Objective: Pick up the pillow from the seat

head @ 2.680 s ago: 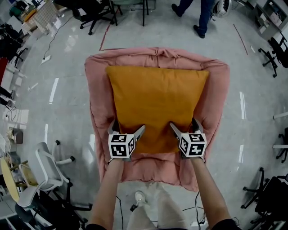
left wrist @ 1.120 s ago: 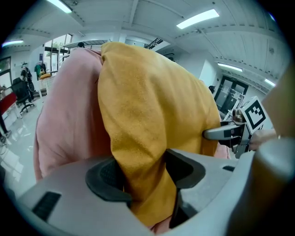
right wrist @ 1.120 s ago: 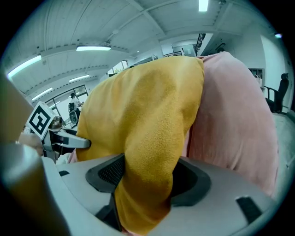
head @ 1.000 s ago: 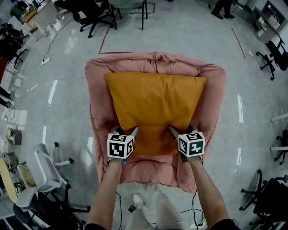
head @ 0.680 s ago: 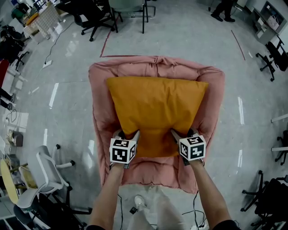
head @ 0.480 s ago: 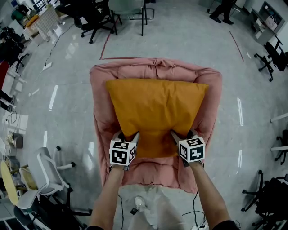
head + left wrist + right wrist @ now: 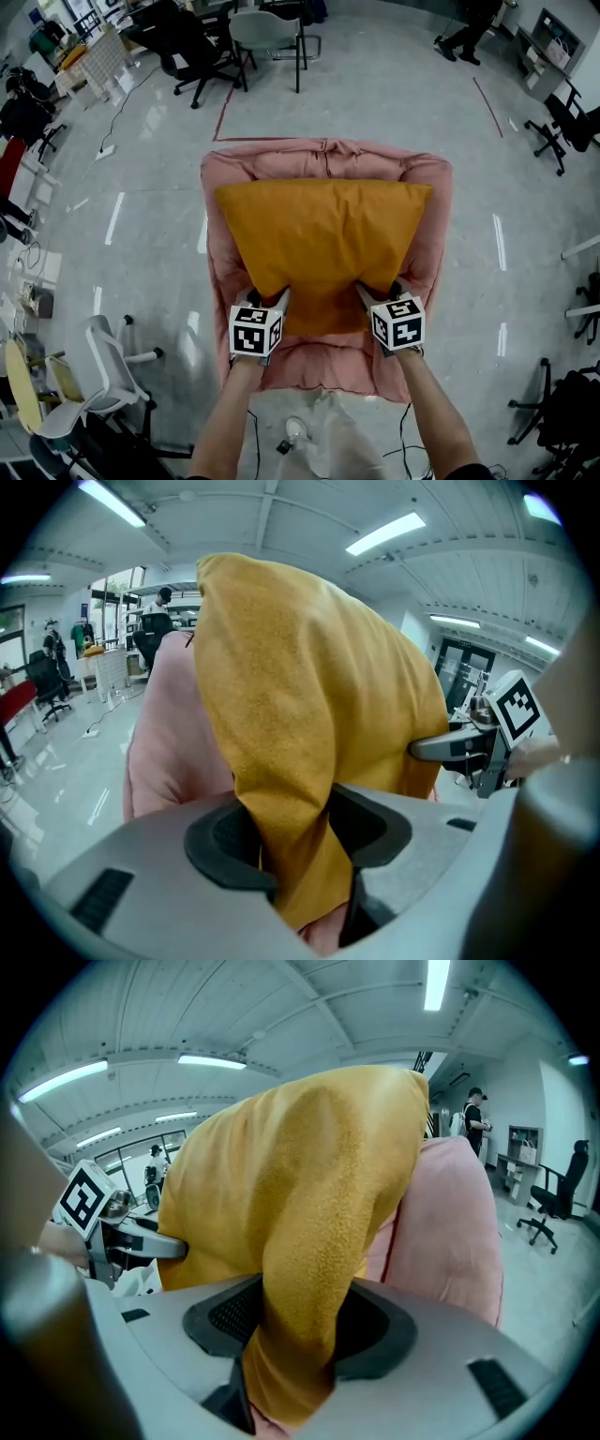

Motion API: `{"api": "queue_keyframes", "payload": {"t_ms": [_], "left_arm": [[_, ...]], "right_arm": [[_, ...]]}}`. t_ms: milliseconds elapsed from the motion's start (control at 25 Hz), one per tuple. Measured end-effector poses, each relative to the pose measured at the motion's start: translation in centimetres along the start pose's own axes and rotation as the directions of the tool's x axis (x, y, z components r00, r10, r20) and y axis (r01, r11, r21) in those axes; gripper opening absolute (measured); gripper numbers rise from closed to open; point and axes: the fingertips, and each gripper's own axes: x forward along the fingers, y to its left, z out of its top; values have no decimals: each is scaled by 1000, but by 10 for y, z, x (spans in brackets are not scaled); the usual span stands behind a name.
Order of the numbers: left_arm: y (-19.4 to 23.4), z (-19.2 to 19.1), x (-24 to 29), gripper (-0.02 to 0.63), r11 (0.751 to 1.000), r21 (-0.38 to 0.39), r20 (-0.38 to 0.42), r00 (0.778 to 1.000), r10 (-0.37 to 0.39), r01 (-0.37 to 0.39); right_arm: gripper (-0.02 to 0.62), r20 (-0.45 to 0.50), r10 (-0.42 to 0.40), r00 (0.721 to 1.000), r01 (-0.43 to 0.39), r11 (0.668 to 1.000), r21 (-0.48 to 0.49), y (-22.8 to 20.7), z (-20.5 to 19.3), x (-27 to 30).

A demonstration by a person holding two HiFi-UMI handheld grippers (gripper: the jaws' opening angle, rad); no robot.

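Observation:
An orange pillow (image 7: 323, 239) lies on the pink cushioned seat (image 7: 323, 361). My left gripper (image 7: 267, 296) is shut on the pillow's near left corner, and my right gripper (image 7: 380, 289) is shut on its near right corner. In the left gripper view the orange fabric (image 7: 309, 714) is pinched into a fold between the dark pads of the left gripper (image 7: 298, 841), with pink seat (image 7: 173, 752) behind. The right gripper view shows the same pinch by the right gripper (image 7: 295, 1330) on the pillow (image 7: 309, 1176). The pillow's far edge still leans on the seat back.
A white office chair (image 7: 89, 375) stands at the lower left, and black chairs (image 7: 187, 37) and a grey chair (image 7: 267, 28) stand beyond the seat. More chairs (image 7: 562, 112) are at the right. A person (image 7: 464, 28) walks at the far right. My shoe (image 7: 295, 431) is below the seat.
Both grippers' jaws have narrowed onto the pillow's near corners, and the fabric now bunches between them. The seat sits a little farther from the camera. The walking person has moved away.

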Motion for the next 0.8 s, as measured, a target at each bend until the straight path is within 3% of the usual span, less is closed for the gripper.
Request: {"api": "queue_keyframes", "payload": {"t_ms": [520, 800], "left_arm": [[-14, 31, -60, 204, 1000, 4, 80, 997, -5, 4], [-22, 27, -100, 204, 1000, 10, 95, 995, -8, 8]], "right_arm": [[241, 83, -22, 996, 24, 999, -27, 27, 41, -60], [241, 102, -30, 994, 32, 999, -19, 52, 43, -95]]}}
